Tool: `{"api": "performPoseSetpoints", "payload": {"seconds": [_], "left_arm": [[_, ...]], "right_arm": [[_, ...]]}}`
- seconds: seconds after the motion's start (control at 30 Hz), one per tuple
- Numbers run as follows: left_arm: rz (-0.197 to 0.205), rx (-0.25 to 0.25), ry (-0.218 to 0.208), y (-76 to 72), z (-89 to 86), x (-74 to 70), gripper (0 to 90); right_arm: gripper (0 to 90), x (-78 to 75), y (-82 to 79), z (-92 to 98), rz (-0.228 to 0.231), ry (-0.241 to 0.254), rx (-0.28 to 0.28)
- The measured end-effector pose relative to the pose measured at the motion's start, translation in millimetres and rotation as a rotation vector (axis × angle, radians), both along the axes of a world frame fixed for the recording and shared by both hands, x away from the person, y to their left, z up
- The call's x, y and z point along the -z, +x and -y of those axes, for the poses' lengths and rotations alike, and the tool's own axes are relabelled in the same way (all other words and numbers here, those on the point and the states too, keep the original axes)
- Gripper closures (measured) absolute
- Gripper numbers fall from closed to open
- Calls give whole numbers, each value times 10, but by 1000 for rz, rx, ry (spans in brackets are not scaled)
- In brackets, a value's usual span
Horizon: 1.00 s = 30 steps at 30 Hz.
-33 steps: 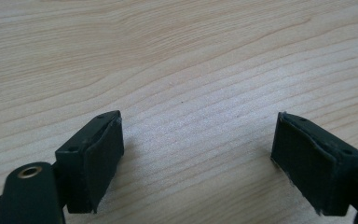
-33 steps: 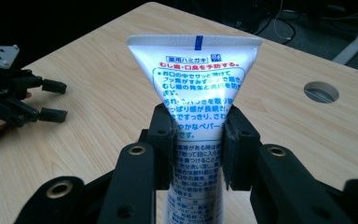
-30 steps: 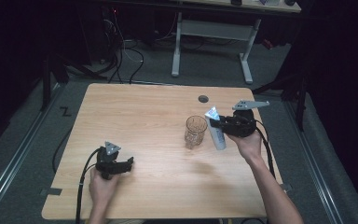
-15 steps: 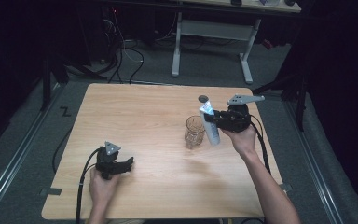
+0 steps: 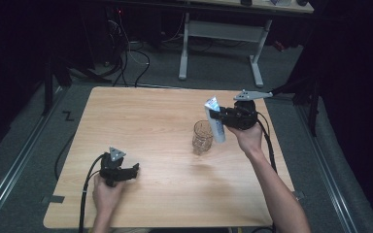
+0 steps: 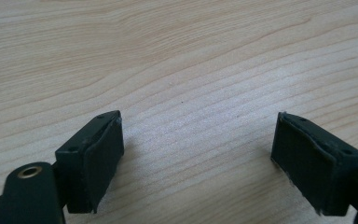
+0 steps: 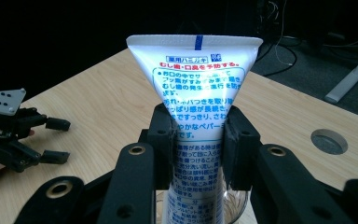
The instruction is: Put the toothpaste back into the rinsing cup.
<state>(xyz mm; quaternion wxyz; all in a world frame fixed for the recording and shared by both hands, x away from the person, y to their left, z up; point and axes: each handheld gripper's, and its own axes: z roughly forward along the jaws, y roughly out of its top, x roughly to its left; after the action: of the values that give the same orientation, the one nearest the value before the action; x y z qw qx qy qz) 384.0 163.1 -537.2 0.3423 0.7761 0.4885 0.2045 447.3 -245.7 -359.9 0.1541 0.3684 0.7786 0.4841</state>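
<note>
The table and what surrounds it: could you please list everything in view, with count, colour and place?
tube: one, white with blue and red print, held crimped end up, lower end over the glass.
glass: one, clear, right of the table's middle.
table: one, light wood, round hole near the far right edge.
desk frame: one, white, on the floor behind the table.
cables: several, black, on the floor at the back.
left claw: one, black, open over bare wood at the near left.
right claw: one, black, shut on the tube.
hands: two, one on each claw.
</note>
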Motion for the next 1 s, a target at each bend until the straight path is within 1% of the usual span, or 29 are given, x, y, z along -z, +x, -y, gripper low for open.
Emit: {"api": "performPoseSetpoints", "payload": {"seconds": [0.3, 0.47, 0.63, 0.83, 1.0], "left_arm": [[0, 0, 1, 0, 1, 0, 168], [0, 3, 2, -1, 2, 0, 168], [0, 3, 2, -1, 2, 0, 168], [0, 4, 3, -1, 1, -1, 168], [-1, 4, 3, -2, 1, -1, 168]], "right_arm": [[687, -40, 102, -103, 18, -1, 8], [684, -17, 159, -160, 20, -16, 15], [682, 9, 215, -221, 22, -20, 20], [678, 75, 288, -302, 24, -39, 30], [676, 178, 355, -375, 8, -69, 43]]}}
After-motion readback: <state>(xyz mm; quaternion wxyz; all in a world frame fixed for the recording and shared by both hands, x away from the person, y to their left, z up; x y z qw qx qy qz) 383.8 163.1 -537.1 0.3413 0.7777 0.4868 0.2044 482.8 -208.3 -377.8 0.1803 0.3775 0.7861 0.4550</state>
